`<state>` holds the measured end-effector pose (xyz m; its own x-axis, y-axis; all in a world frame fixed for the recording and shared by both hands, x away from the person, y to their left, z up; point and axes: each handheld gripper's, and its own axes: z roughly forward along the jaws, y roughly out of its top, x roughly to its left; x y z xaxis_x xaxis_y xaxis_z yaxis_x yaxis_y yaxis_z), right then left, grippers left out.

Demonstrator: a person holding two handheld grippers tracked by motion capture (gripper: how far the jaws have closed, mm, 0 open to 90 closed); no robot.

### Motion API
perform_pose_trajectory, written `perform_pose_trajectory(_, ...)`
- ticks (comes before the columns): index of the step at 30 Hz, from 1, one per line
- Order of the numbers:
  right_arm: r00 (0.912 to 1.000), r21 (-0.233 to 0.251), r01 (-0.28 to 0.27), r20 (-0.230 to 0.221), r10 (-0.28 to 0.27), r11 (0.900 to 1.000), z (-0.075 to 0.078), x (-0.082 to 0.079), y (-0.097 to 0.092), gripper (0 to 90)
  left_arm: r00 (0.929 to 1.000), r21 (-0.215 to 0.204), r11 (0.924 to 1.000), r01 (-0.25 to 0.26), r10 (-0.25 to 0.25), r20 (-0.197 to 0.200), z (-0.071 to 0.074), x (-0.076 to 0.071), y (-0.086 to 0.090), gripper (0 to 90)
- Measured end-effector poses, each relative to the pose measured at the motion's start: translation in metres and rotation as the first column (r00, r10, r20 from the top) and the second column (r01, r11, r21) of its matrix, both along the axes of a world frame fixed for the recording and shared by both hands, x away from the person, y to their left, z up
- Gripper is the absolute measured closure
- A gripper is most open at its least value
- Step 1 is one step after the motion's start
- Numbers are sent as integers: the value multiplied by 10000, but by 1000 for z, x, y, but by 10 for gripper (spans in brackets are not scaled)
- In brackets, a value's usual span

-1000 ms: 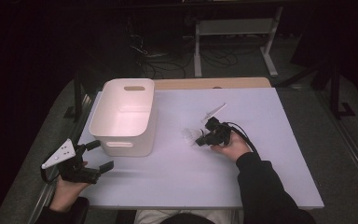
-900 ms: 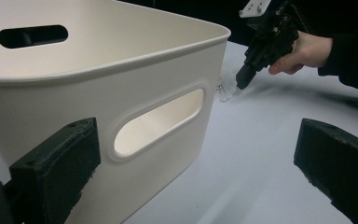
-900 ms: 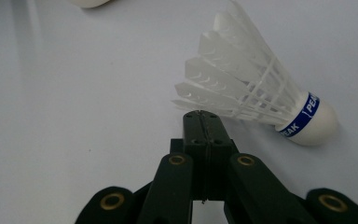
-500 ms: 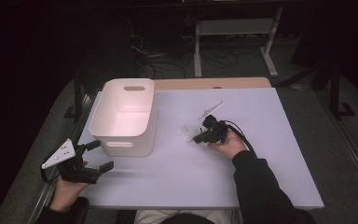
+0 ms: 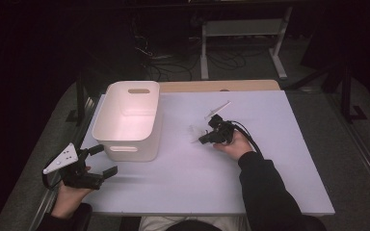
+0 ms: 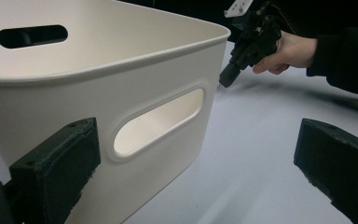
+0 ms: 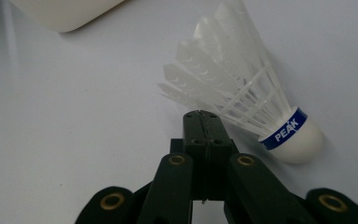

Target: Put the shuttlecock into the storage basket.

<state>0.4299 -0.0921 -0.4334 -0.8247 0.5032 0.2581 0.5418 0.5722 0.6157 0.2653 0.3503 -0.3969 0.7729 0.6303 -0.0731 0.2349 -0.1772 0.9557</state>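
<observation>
A white feather shuttlecock [image 5: 194, 133] with a blue band around its cork lies on its side on the pale table top; in the right gripper view the shuttlecock [image 7: 242, 88] has its cork pointing right. My right gripper [image 5: 202, 140] is low over the table with its jaws pressed together, and its tip [image 7: 203, 116] sits just beside the feathers with nothing between the jaws. My left gripper [image 5: 105, 160] stands open at the near left, facing the handle slot of a white plastic basket [image 6: 51, 102], apart from it.
The basket [image 5: 127, 144] stands on the left half of the table [image 5: 270, 159], and its inside looks bare. A dark floor with cables and a metal stand lies beyond the far edge. The right hand and its gripper [image 6: 226, 79] appear past the basket's corner.
The right hand has edged slightly left, closer to the shuttlecock, jaws still together. The left gripper and the basket have stayed put.
</observation>
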Motion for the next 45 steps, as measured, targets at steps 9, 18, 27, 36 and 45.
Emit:
perform_pose_trajectory(9, 10000, -80, 7, -19, -7, 10000, 0, 7, 6, 890, 10000, 0, 10000, -5, 5, 1, 0, 0, 0, 1)
perform_pose_trajectory(18, 9999, -101, 126, -35, -126, 9999, 0, 16, 9, 890, 10000, -3, 10000, -10, 10, 4, 0, 0, 0, 1)
perform_pose_trajectory(27, 9997, -124, 230, -63, -230, 9997, -3, 24, 10, 890, 10000, 2, 10000, -5, 5, 7, 0, 0, 0, 1)
perform_pose_trajectory(36, 9993, -73, 368, -71, -368, 9993, -3, 31, 13, 890, 10000, 5, 10000, 0, 0, 9, 0, 0, 0, 2)
perform_pose_trajectory(45, 9986, -54, 517, -113, -518, 9986, -8, 35, 13, 890, 10000, 7, 10000, 3, -3, 5, 0, 0, 0, 1)
